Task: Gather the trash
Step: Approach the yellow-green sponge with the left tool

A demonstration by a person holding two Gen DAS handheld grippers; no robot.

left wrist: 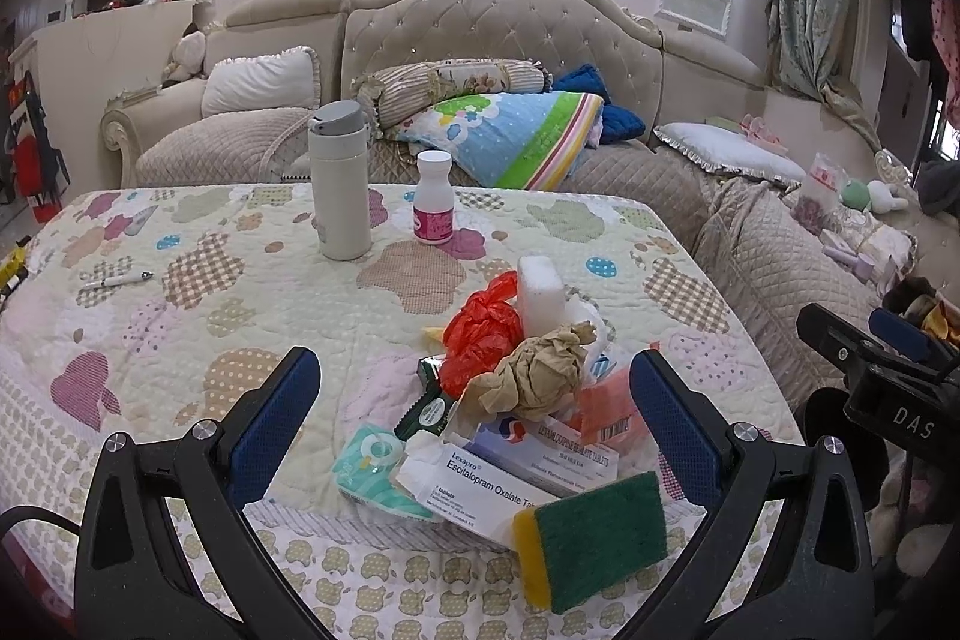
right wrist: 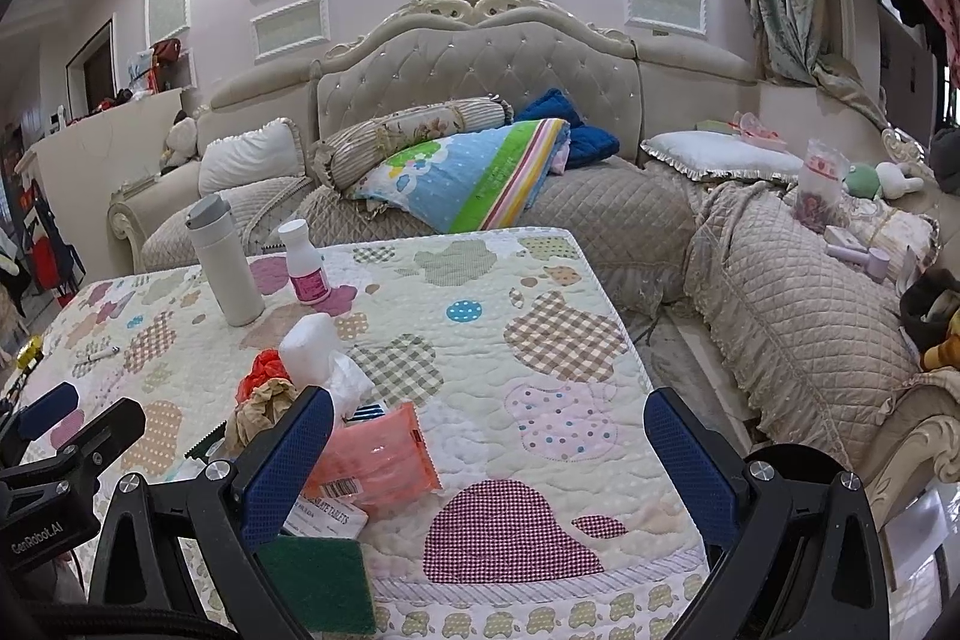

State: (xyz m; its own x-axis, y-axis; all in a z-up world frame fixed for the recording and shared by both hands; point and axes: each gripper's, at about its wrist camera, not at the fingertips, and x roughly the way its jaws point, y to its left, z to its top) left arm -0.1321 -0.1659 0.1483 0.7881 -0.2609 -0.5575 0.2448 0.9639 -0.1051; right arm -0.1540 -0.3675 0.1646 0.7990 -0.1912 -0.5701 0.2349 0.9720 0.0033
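The trash pile [left wrist: 510, 400] lies near the front edge of the quilt-covered table [left wrist: 180, 280]: red plastic bag [left wrist: 480, 328], crumpled brown paper [left wrist: 540, 370], white foam block [left wrist: 540, 289], medicine boxes [left wrist: 480, 478] and a green scouring sponge [left wrist: 594, 538] nearest the edge. The left gripper [left wrist: 474, 400] hangs spread wide around the pile, holding nothing. The right gripper [right wrist: 489, 430] is likewise wide apart and empty, beside the pile's pink packet [right wrist: 378, 454]. A white thermos [left wrist: 339, 181] and pill bottle [left wrist: 433, 197] stand toward the far edge.
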